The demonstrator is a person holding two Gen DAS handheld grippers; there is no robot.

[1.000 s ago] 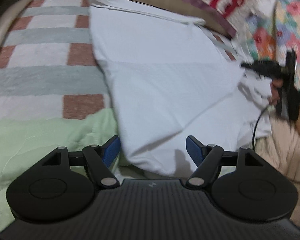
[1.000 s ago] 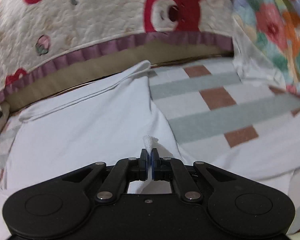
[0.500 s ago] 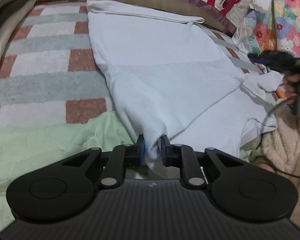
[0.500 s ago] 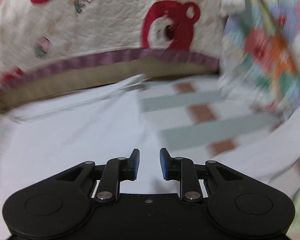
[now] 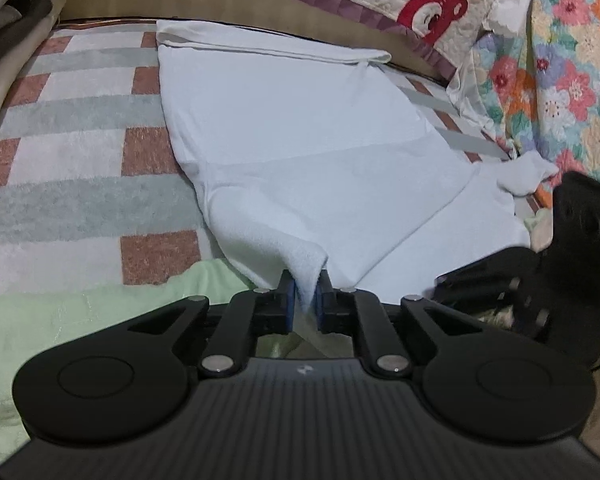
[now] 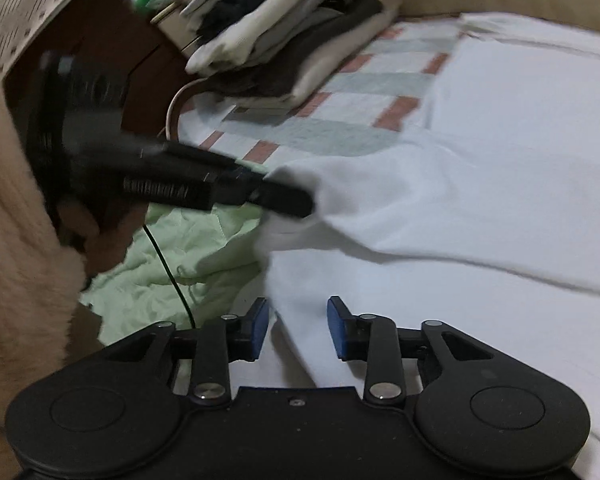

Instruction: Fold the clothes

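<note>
A white garment (image 5: 300,140) lies spread flat on a checked blanket (image 5: 80,160), with a fold line across its middle. My left gripper (image 5: 304,300) is shut on the garment's near corner, which rises in a small peak between the blue pads. The right wrist view shows that same left gripper (image 6: 296,202) from the side, pinching the white garment (image 6: 480,200) and lifting its edge. My right gripper (image 6: 298,322) is open just over the garment's near edge, with cloth lying under the gap and nothing held. The black body of the right tool (image 5: 572,240) fills the left wrist view's right edge.
A crumpled pale green cloth (image 6: 188,248) lies at the near side beside the garment. A stack of folded clothes (image 6: 284,40) sits at the blanket's far left. A bear-print quilt (image 5: 432,4) and floral quilt (image 5: 572,80) border the back and right. A fluffy beige sleeve (image 6: 16,240) holds the left tool.
My left gripper went from open to shut on the garment's near corner and raised it slightly. My right gripper let go of the cloth it pinched, opened, and swung to the garment's near edge.
</note>
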